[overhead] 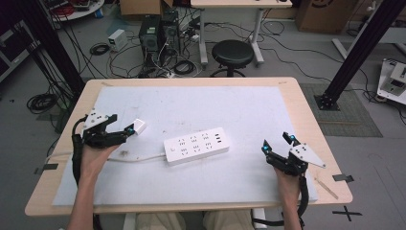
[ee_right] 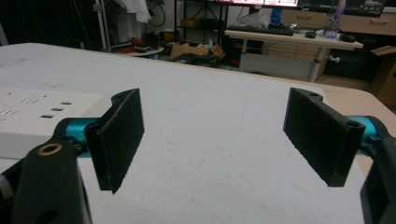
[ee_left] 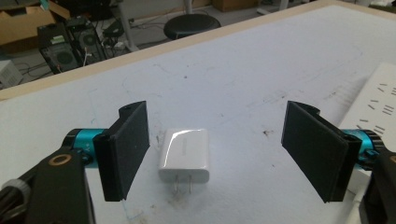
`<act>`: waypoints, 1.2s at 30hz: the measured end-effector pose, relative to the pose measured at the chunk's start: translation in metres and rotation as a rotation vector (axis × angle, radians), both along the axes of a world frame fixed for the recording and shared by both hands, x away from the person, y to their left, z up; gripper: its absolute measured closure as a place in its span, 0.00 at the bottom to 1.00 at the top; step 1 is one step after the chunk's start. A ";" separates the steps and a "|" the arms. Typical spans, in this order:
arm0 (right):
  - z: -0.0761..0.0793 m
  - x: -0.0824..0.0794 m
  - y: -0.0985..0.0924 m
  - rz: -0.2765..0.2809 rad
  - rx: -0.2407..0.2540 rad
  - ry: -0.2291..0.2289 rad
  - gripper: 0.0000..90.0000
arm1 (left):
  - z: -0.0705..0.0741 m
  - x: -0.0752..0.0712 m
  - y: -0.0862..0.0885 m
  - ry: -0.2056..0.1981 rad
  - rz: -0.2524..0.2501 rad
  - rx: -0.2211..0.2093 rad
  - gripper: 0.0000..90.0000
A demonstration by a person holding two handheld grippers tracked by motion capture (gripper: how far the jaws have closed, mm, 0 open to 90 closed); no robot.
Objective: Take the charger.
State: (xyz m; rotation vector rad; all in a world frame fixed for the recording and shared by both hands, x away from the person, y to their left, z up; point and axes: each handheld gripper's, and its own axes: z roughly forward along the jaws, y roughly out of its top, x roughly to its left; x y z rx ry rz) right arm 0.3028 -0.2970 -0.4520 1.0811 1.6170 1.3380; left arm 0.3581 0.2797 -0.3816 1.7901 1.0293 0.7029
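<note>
One charger (ee_left: 183, 156) sits between the spread left gripper (ee_left: 217, 156); one power strip (overhead: 196, 145) at three o'clock; right gripper (ee_right: 219, 140) spread, empty.

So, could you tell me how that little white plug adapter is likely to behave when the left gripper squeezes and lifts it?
The white plug adapter looks rigid and probably light. Its glossy shell may slip against the pads. Lying flat with prongs toward the left gripper, it seems unlikely to roll, though it could skid on the mat.
</note>
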 end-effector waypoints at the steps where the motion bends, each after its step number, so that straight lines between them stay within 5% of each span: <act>1: 0.000 0.000 0.000 -0.001 0.000 0.001 0.23 | 0.000 0.000 0.000 0.000 0.000 0.000 0.26; 4: 0.000 0.000 0.000 -0.002 0.001 0.003 0.23 | -0.001 0.017 -0.005 0.051 0.007 0.030 0.26; 6: 0.000 0.000 0.000 -0.003 0.000 0.003 0.23 | -0.001 0.017 -0.005 0.051 0.007 0.030 0.26; 8: 0.000 0.000 0.001 0.000 0.001 0.008 0.23 | -0.015 0.032 -0.009 0.131 0.019 0.069 0.26; 13: 0.000 0.000 0.001 0.001 -0.012 0.003 0.23 | -0.030 0.043 -0.012 0.196 0.023 0.112 0.27; 36: 0.001 0.001 0.005 -0.005 -0.039 0.017 0.23 | -0.055 0.066 -0.012 0.308 0.035 0.115 0.27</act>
